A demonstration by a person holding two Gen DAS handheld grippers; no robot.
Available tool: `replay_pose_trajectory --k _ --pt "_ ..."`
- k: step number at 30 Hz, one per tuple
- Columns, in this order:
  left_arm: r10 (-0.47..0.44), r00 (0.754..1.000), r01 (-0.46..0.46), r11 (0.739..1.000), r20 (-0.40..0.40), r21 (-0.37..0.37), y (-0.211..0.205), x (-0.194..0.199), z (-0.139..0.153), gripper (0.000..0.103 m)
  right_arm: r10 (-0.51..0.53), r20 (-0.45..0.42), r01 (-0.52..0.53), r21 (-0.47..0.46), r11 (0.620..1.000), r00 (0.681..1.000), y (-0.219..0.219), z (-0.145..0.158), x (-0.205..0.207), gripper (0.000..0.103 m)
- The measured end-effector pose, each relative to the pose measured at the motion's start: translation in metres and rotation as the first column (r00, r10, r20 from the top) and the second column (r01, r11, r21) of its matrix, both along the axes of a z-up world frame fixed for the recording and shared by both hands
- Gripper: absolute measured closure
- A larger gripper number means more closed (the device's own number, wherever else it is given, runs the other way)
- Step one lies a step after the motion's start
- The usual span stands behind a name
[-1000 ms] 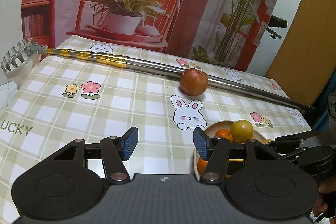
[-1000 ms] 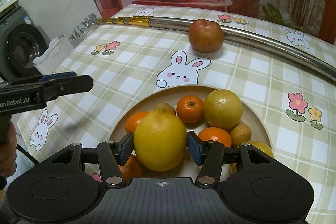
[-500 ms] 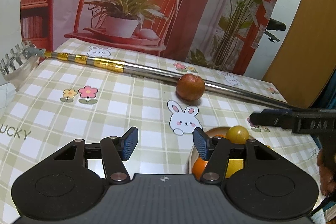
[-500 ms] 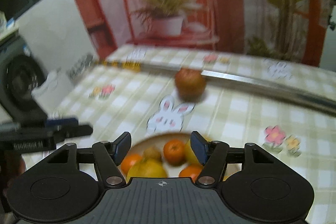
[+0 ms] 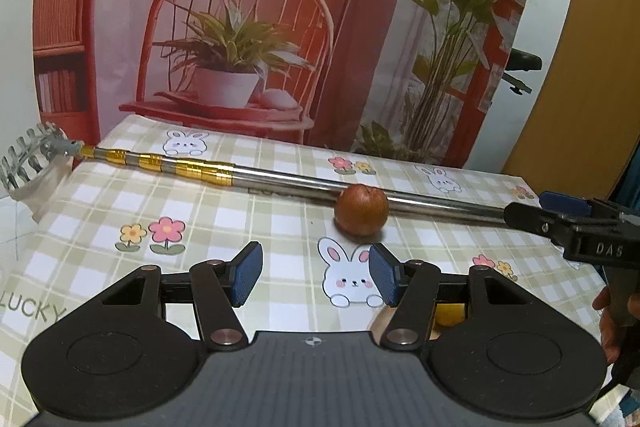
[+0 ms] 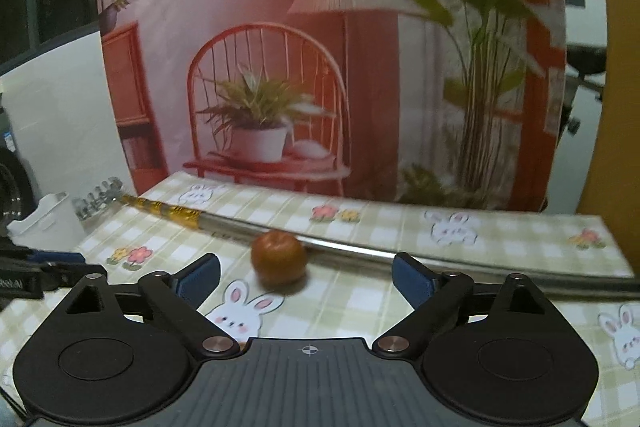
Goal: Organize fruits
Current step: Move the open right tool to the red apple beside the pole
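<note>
Here, what is seen is set down line by line.
Bench: a bench (image 5: 280,211) is covered with a checked cloth printed with rabbits and flowers.
Apple: a red-brown apple (image 5: 361,210) is set on the cloth, touching the near side of the pole, just beyond a printed rabbit; it is blurred in the right wrist view (image 6: 279,259).
Pole: a steel pole (image 5: 304,181) with gold bands is laid slantwise across the bench, and a comb-like head is carried past its far left edge.
Left tongs: the left tongs (image 5: 315,273) are held partly spread above the cloth; nothing is gripped between the blue pads (image 5: 247,274).
Right tongs: the right tongs (image 6: 306,277) are being opened and are spread wide; nothing is pinched, and the apple is seen beyond the gap.
Plate: only a sliver of a plate rim (image 5: 378,321) and a yellow fruit (image 5: 450,315) is shown behind the left tongs' right finger.
Hand: part of a hand (image 5: 610,323) is seen at the right edge, on the right tongs' handle.
</note>
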State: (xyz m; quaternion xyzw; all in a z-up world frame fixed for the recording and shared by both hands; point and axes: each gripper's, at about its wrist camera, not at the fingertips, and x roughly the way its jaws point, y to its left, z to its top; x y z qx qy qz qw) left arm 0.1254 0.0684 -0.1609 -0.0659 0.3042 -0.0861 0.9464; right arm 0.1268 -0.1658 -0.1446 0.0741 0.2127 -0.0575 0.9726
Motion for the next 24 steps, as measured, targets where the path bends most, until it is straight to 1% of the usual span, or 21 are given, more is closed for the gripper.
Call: replay_pose_trajectory --k 2,7,12,16,18,21,24 --pt "0.005 1.0 -0.005 1.0 0.002 0.005 0.0 0.003 0.0 0.041 0.003 0.017 -0.003 -0.017 1.0 1.0 -0.001 -0.004 0.001 0.009" --pt "0.026 1.0 -0.026 0.999 0.005 0.028 0.004 0.01 0.001 0.041 0.045 0.026 -0.044 -0.022 0.999 0.999 -0.001 -0.013 0.013 0.011" --pt "0.06 0.998 -0.06 0.998 0.004 0.027 0.012 0.021 0.002 0.041 0.08 0.024 -0.079 -0.027 0.997 0.997 -0.001 -0.015 0.032 0.013" --pt "0.093 0.996 -0.093 0.995 0.001 0.019 0.02 0.029 -0.001 0.041 0.126 0.019 -0.126 -0.013 0.992 0.992 0.002 -0.017 0.052 0.013" --pt "0.104 0.995 -0.104 0.994 -0.002 0.025 0.023 0.033 -0.003 0.041 0.141 0.017 -0.141 -0.011 0.99 0.99 0.004 -0.018 0.064 0.013" --pt "0.121 0.993 -0.121 0.992 -0.005 0.031 0.025 0.039 -0.006 0.041 0.157 0.008 -0.157 -0.014 0.988 0.988 0.006 -0.024 0.085 0.018" --pt "0.141 0.99 -0.141 0.99 -0.021 0.015 0.03 0.046 -0.009 0.041 0.172 -0.027 -0.173 -0.008 0.985 0.985 0.009 -0.031 0.107 0.019"
